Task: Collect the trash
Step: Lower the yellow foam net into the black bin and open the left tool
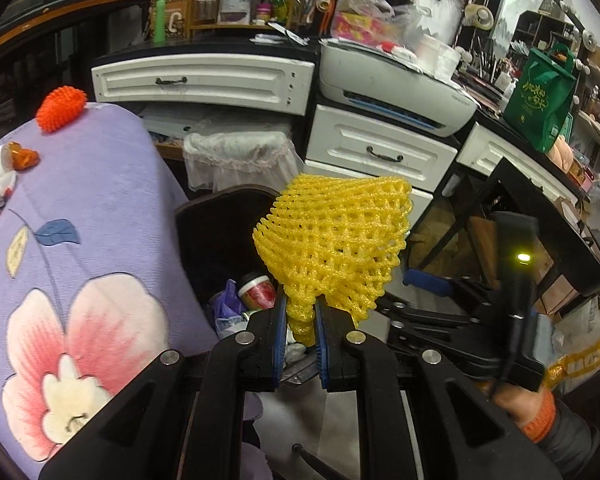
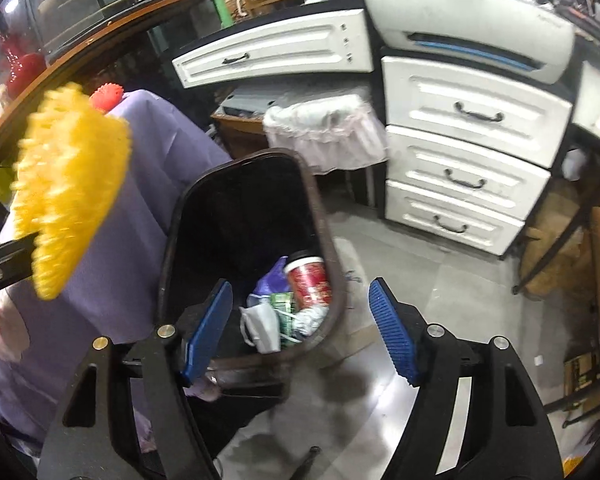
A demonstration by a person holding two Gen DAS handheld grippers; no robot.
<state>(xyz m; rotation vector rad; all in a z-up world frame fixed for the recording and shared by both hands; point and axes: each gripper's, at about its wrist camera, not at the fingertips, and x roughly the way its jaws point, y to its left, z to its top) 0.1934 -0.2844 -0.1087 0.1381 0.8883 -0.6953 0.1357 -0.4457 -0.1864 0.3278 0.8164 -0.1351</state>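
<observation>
My left gripper (image 1: 300,320) is shut on the narrow end of a yellow foam fruit net (image 1: 336,244), which fans out above the pads. The same net (image 2: 68,200) shows blurred at the left of the right wrist view. A dark trash bin (image 2: 332,240) stands on the floor beside a purple flowered cover (image 1: 92,220). Inside it lie a red cup with a dark lid (image 2: 310,280), purple plastic and crumpled white paper. My right gripper (image 2: 300,328) hangs open just above the bin's near rim, nothing between its blue pads (image 2: 392,332). The bin (image 1: 220,232) sits behind the net in the left wrist view.
White drawers (image 2: 460,160) and a printer (image 1: 396,92) stand behind the bin. A second bin lined with a white bag (image 1: 240,156) is under the desk. On the purple cover rest an orange spiky ball (image 1: 60,108) and small wrappers (image 1: 4,168). A green bag (image 1: 540,100) sits at right.
</observation>
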